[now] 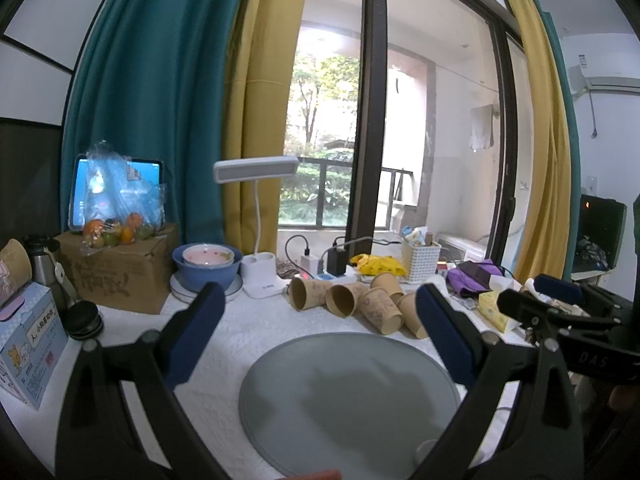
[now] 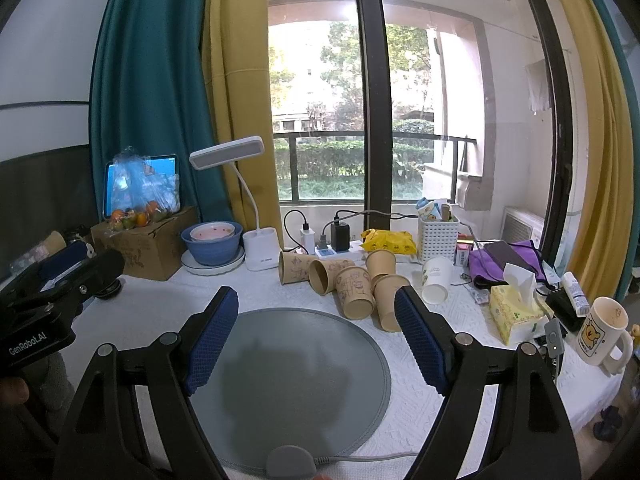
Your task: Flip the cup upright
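Several brown paper cups [image 1: 352, 300] [image 2: 352, 288] lie on their sides in a cluster on the white tablecloth, beyond a round grey mat [image 1: 348, 404] [image 2: 292, 380]. A white paper cup [image 2: 436, 280] lies tilted to their right. My left gripper [image 1: 320, 336] is open and empty, held above the mat short of the cups. My right gripper [image 2: 316, 328] is open and empty, also above the mat, its right finger close to the nearest brown cup. Each gripper shows at the edge of the other's view.
A blue bowl [image 2: 212, 240], white desk lamp [image 2: 256, 240], power strip with chargers [image 2: 332, 244], white basket [image 2: 438, 236], tissue box [image 2: 516, 312] and bear mug [image 2: 600, 332] ring the cups. A cardboard box with fruit [image 1: 116, 268] and a blue carton [image 1: 28, 344] stand at left.
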